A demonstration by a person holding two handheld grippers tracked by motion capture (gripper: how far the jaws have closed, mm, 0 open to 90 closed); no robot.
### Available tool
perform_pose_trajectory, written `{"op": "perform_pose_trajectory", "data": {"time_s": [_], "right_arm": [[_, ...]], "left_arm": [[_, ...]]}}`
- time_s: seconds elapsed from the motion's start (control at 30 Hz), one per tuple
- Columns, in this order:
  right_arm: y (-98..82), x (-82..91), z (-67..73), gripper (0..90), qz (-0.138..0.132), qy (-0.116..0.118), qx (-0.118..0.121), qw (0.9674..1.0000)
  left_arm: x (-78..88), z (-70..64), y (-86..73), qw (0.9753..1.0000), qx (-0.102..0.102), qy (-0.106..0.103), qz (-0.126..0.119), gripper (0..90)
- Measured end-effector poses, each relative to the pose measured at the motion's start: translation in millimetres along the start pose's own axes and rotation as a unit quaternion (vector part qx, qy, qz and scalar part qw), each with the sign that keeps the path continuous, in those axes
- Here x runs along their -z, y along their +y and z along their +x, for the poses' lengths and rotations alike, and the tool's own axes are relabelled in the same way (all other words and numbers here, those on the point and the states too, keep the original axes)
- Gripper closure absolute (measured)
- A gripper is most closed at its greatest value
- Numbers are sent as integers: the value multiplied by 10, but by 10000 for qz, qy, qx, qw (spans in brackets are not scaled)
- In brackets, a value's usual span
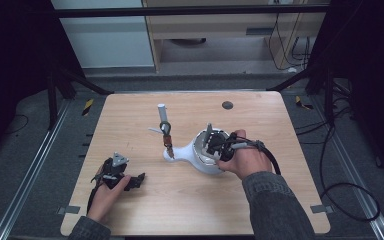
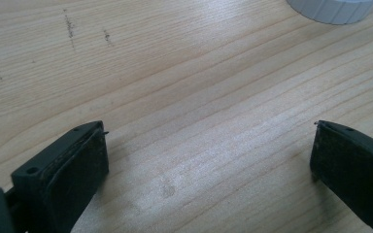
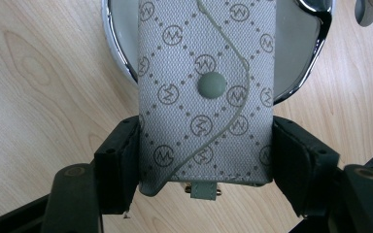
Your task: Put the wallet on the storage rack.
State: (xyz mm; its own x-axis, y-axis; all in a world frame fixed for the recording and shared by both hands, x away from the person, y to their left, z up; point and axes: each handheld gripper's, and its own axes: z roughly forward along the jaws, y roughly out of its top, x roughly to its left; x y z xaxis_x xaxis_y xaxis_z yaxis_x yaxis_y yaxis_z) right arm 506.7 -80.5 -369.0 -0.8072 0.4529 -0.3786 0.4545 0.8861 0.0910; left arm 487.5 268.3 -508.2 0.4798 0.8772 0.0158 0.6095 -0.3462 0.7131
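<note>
My right gripper [image 3: 206, 141] is shut on a grey monogram fabric key case [image 3: 194, 58] with a round snap button [image 3: 211, 85], gripping its two sides. The case hangs over a white dish with a chrome rim [image 3: 116, 48]. From above, the right gripper [image 1: 212, 145] sits over that white dish [image 1: 202, 164] right of the table's middle. My left gripper [image 1: 136, 180] rests low at the front left, and its jaws stand wide apart over bare wood [image 2: 211, 131] with nothing between them.
Left of the dish, a small white base [image 1: 171, 154] has a brown piece [image 1: 168, 143] and a grey loop [image 1: 165, 127] above it. A white cylinder [image 1: 161, 107] stands behind. A dark disc [image 1: 227, 105] lies at the back. A white ribbed round object [image 2: 330, 9] lies ahead of the left gripper.
</note>
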Motion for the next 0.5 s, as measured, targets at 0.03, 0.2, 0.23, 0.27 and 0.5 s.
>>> {"op": "perform_pose_trajectory", "data": {"time_s": [0.03, 0.2, 0.23, 0.27, 0.5], "right_arm": [[0, 0, 0, 325, 0, 0, 0, 10000], [41, -10, -39, 326, 36, 18, -26, 10000], [47, -15, -44, 326, 49, 17, -26, 10000], [55, -27, -53, 326, 82, 38, -44, 9999], [81, -61, -73, 326, 96, 71, -98, 9999]], "left_arm": [[0, 0, 0, 10000, 0, 0, 0, 0], [0, 0, 0, 10000, 2, -1, -1, 0], [-1, -1, 0, 10000, 3, -1, -3, 0], [-1, 0, 1, 10000, -2, -6, -1, 0], [-2, 0, 2, 10000, -8, -11, 0, 0]]}}
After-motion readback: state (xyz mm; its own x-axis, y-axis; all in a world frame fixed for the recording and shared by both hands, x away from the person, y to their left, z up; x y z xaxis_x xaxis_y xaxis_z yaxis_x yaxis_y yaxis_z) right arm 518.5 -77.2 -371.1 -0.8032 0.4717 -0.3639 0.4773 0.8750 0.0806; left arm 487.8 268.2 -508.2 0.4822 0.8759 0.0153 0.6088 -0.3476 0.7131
